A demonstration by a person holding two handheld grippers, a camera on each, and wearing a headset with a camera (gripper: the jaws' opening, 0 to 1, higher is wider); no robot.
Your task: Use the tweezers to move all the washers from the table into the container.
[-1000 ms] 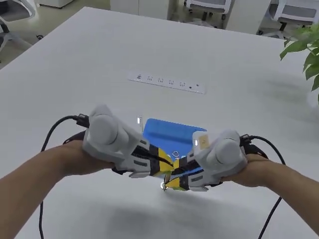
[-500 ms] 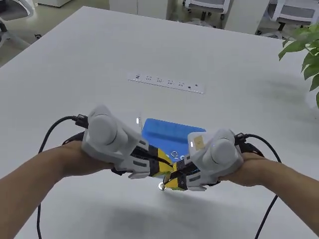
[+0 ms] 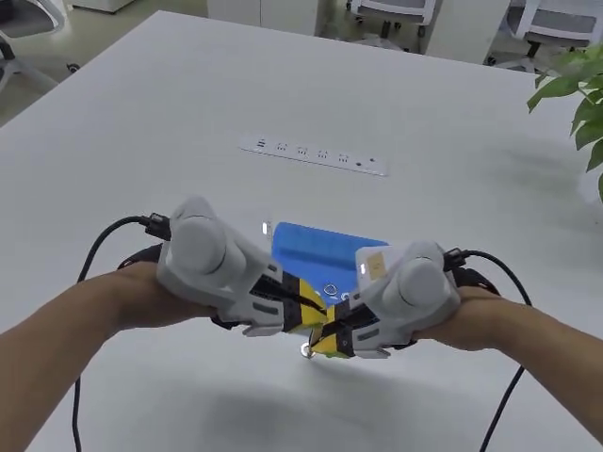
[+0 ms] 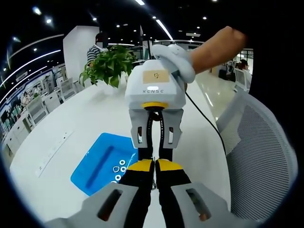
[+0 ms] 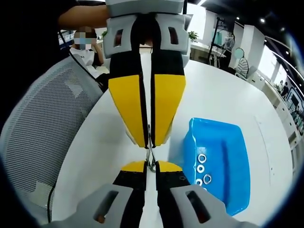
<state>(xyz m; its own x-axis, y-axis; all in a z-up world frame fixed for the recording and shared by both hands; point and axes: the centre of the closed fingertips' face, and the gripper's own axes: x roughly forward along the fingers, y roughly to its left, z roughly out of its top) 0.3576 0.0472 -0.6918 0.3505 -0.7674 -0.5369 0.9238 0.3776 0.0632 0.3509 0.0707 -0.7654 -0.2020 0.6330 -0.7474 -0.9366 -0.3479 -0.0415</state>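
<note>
A blue container [image 3: 320, 247] [image 4: 97, 166] [image 5: 223, 156] lies on the white table with several washers [image 3: 330, 291] [image 4: 118, 168] [image 5: 202, 168] in it. Just in front of it my left gripper [image 3: 306, 315] [image 4: 154, 166] and right gripper [image 3: 334, 337] [image 5: 151, 166] meet tip to tip. Thin metal tweezers [image 5: 150, 149] run between the two sets of yellow-tipped jaws, and both grippers look shut on them. A single washer [image 3: 308, 350] shows on the table below the joined tips.
A white power strip [image 3: 311, 153] lies farther back on the table. A green plant [image 3: 575, 94] stands at the right edge. A grey mesh chair [image 4: 261, 156] [image 5: 42, 142] sits behind the near table edge. Cables trail from both grippers.
The right gripper has slid a little to the left, closer to the left gripper. The left gripper and the container have stayed put.
</note>
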